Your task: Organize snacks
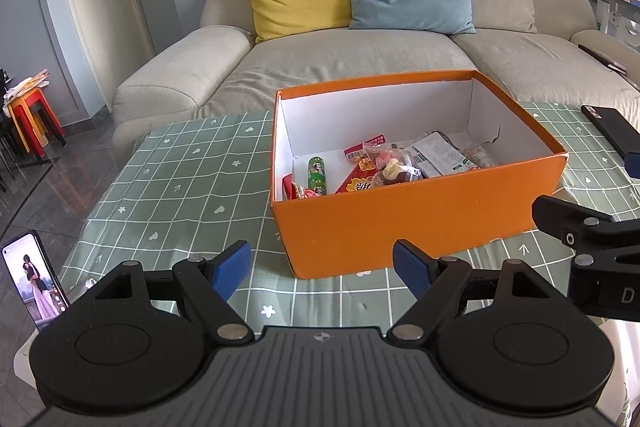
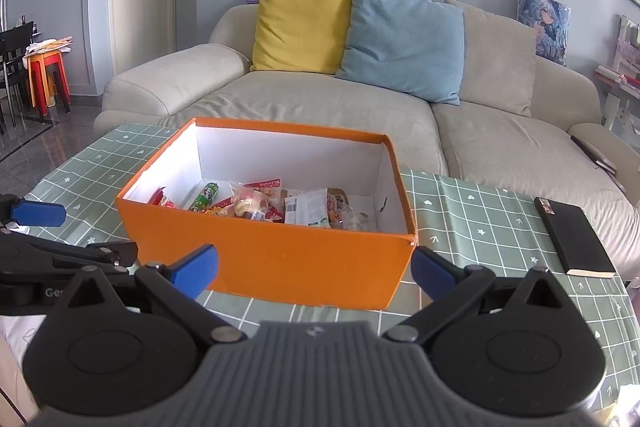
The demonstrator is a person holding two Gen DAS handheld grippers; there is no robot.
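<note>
The left claw (image 1: pixel 322 271) is spread wide and holds nothing. Its 2 blue pads (image 1: pixel 231 269) sit low over the green checked cloth on the counter (image 1: pixel 168 187). The right claw (image 2: pixel 314 269) is spread wide too, and it is also empty.

Right ahead of both claws stands an orange box (image 1: pixel 408 223) with white walls inside. It has no lid on it. From the left claw, the box sits ahead and a little to the right. From the right claw, the box (image 2: pixel 304 267) fills the gap between the 2 pads, and the right pad (image 2: pixel 432 273) is just beside the box's near right corner.

The snacks (image 1: pixel 384 169) lie in a loose heap on the box floor. A green tube (image 1: pixel 317 175) lies toward the left end, with a red packet (image 1: pixel 298 190) just beside it. Clear bags and a white packet (image 1: pixel 438 155) lie more to the right.

Far left of the left claw, a phone (image 1: pixel 34 281) stands up at the counter's edge with its screen lit. To the right of the right claw, a black book (image 2: pixel 574 237) lies flat on the cloth, well apart from the box.

Behind the counter, past both claws, is a pale sofa (image 2: pixel 320 107) with a yellow cushion (image 2: pixel 300 25) and a blue cushion (image 2: pixel 404 41) touching side by side.
</note>
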